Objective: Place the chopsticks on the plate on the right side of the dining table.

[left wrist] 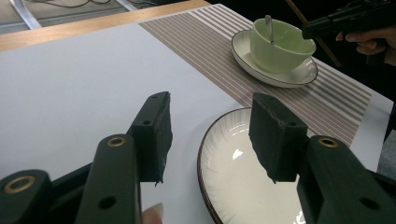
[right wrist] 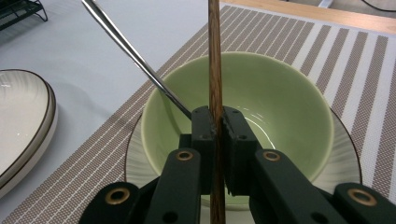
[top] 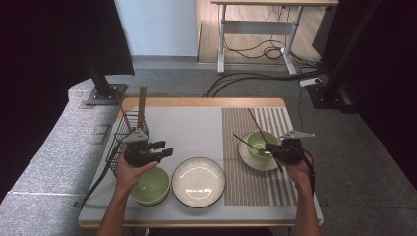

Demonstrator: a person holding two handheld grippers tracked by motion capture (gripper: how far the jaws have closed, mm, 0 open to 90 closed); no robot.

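Grey carpet, cables and a desk behind; work happens on a white counter [top: 196, 128] with a striped mat [top: 255, 162] on its right half.

Right gripper [right wrist: 218, 122]: fingers clamped narrow on a wooden chopstick [right wrist: 214, 56], held roughly upright over the green bowl [right wrist: 280, 93]. That bowl sits on a saucer [top: 246, 158] on the mat, with a metal spoon [right wrist: 135, 56] leaning in it, handle up and away to the left.

Left gripper [left wrist: 210, 135]: fingers wide, holding nothing, hovering over the near-left edge of the white plate [left wrist: 243, 186]. In the high view it is just above a second green bowl [top: 150, 186], beside the wire rack [top: 120, 142], where more wooden sticks stand.

Handling judgement: chopstick is light, stiff, thin and smooth, so it can pivot or slip in the pads. Grip looks to be partway along the shaft, not at the tip; fine for carrying, but a hold nearer the middle would cut swing. Keep squeeze firm, move slowly, and set the low end down inside the bowl away from the spoon. Ceramic is fragile, so no hard taps on the rim.
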